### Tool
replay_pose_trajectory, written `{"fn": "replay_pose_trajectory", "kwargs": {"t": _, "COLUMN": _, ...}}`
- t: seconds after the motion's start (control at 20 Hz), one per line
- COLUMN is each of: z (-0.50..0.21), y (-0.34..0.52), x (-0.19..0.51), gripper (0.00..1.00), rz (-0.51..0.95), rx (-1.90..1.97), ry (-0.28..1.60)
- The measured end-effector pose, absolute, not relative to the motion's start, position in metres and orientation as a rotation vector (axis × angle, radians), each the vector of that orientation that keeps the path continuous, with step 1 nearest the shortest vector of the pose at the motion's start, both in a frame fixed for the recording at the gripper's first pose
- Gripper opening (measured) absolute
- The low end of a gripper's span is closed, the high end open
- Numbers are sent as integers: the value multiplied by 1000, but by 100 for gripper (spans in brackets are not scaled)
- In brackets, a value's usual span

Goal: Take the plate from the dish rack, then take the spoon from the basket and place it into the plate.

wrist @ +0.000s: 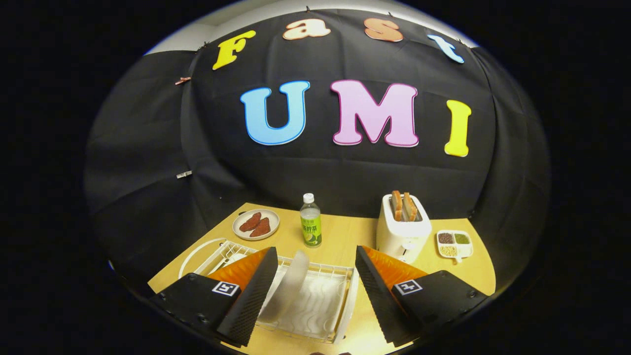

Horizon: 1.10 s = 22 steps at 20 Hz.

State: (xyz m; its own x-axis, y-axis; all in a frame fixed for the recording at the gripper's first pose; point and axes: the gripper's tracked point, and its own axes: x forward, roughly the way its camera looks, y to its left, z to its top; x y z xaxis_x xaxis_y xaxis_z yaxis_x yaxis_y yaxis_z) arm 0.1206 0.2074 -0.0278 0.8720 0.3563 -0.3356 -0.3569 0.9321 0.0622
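Observation:
A white wire dish rack [325, 270] stands on the wooden table just ahead of my fingers. A pale plate [291, 286] stands on edge in it, leaning, between my fingers and closer to the left one. My gripper [315, 256] hangs above the rack, open, with a wide gap and nothing touching the pads. Behind the left finger sits a white basket [224, 252], mostly hidden, and I cannot make out a spoon in it.
Beyond the rack stand a green-labelled bottle [311, 222], a white toaster [403, 231] with two slices of toast, a round plate [256, 224] with reddish food pieces, and a small divided dish [454, 243] of grains at the far right. The table [345, 236] ends near the dish.

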Motion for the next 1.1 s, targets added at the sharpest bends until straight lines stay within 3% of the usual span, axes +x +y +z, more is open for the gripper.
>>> {"fn": "replay_pose_trajectory", "kwargs": {"t": 0.55, "z": -111, "y": 230, "x": 135, "gripper": 97, "rz": 342, "rx": 39, "ry": 658}}
{"fn": "replay_pose_trajectory", "kwargs": {"t": 0.7, "z": -128, "y": 243, "x": 128, "gripper": 77, "rz": 343, "rx": 99, "ry": 766}}
{"fn": "replay_pose_trajectory", "kwargs": {"t": 0.85, "z": -137, "y": 250, "x": 125, "gripper": 49, "rz": 320, "rx": 139, "ry": 843}}
{"fn": "replay_pose_trajectory", "kwargs": {"t": 1.1, "z": -138, "y": 246, "x": 123, "gripper": 38, "rz": 257, "rx": 91, "ry": 876}}
